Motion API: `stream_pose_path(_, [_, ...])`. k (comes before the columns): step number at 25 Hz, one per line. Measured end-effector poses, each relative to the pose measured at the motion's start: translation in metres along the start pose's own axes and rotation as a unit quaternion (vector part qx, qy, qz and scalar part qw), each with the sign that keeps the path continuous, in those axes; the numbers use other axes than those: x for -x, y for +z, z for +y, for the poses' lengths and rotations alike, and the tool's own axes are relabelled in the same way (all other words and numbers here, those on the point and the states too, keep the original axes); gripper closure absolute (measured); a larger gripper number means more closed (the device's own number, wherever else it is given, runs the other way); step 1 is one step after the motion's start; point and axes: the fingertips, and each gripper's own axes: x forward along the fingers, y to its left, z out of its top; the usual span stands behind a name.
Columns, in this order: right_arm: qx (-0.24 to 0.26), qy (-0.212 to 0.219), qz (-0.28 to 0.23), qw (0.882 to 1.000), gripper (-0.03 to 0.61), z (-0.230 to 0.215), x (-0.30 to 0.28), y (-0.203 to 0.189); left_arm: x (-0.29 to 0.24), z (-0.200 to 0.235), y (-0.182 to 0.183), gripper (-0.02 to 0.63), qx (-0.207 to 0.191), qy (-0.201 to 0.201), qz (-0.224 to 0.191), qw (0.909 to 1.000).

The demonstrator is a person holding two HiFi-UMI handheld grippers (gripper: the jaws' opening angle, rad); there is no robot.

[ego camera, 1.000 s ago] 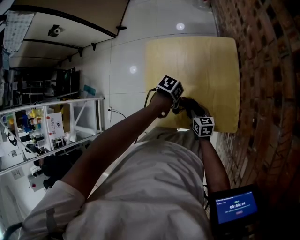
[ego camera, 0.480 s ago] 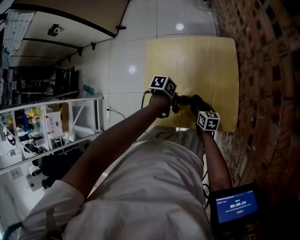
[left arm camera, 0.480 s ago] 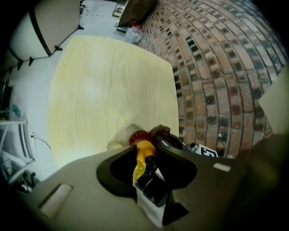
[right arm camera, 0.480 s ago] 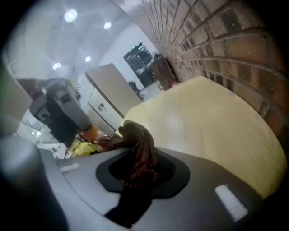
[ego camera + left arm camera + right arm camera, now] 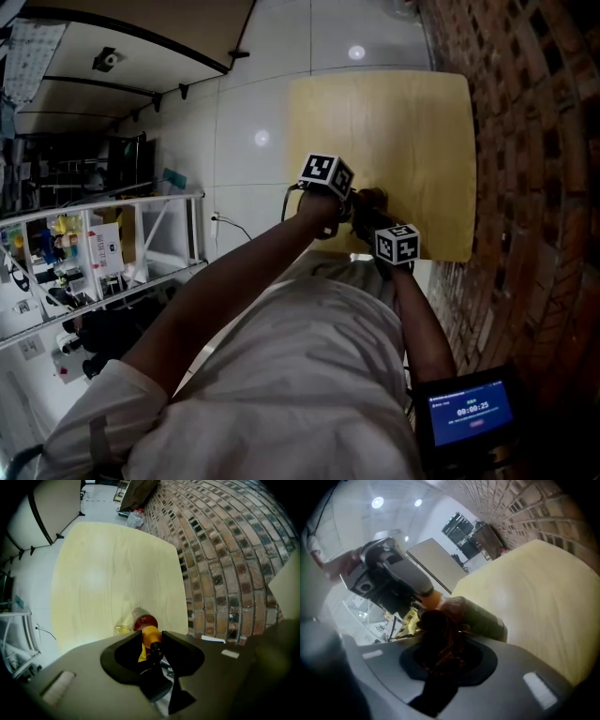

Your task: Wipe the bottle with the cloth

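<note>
In the left gripper view a dark bottle [image 5: 143, 619] with a red body and an orange cap [image 5: 150, 636] hangs tilted over the wooden table [image 5: 108, 573]. My left gripper [image 5: 151, 643] is shut on its cap end. The right gripper view shows my right gripper [image 5: 440, 637] shut on a bunched dark red-brown cloth [image 5: 439, 626], which presses against the bottle's [image 5: 480, 617] side. The left gripper [image 5: 396, 581] shows there at the orange cap. From the head view both grippers, left [image 5: 352, 202] and right [image 5: 377, 223], meet over the table's near edge, and they hide the bottle and the cloth.
A brick wall [image 5: 525, 187] runs along the table's right side. A metal shelf rack [image 5: 103, 253] stands on the white tiled floor to the left. A device with a blue screen [image 5: 472, 411] sits at lower right. A plastic bottle [image 5: 135, 518] lies on the floor beyond the table.
My right gripper swung out to the right, then came back left along the bottle with the cloth. The left gripper rolled slightly but stayed in place.
</note>
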Motion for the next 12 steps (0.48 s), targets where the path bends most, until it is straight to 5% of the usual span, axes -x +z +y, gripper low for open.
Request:
stream_pose_path(5, [-0.130,-0.036,0.051,0.990,0.495,-0.039,-0.006,-0.020,0.001,-0.004,-0.004,0.462,-0.044,0.026,0.015,0.9986])
stream_pose_path(9, [-0.265,-0.109,0.026,0.958,0.495,-0.087,0.013,-0.032,-0.002,-0.009,-0.008,0.462,-0.098,0.049,0.030,0.9935])
stream_pose_path(12, [-0.253,-0.159,-0.023,0.954,0.495,-0.107,0.041,-0.016,0.000,-0.009,-0.012,0.462,-0.170,0.074,0.051,0.9814])
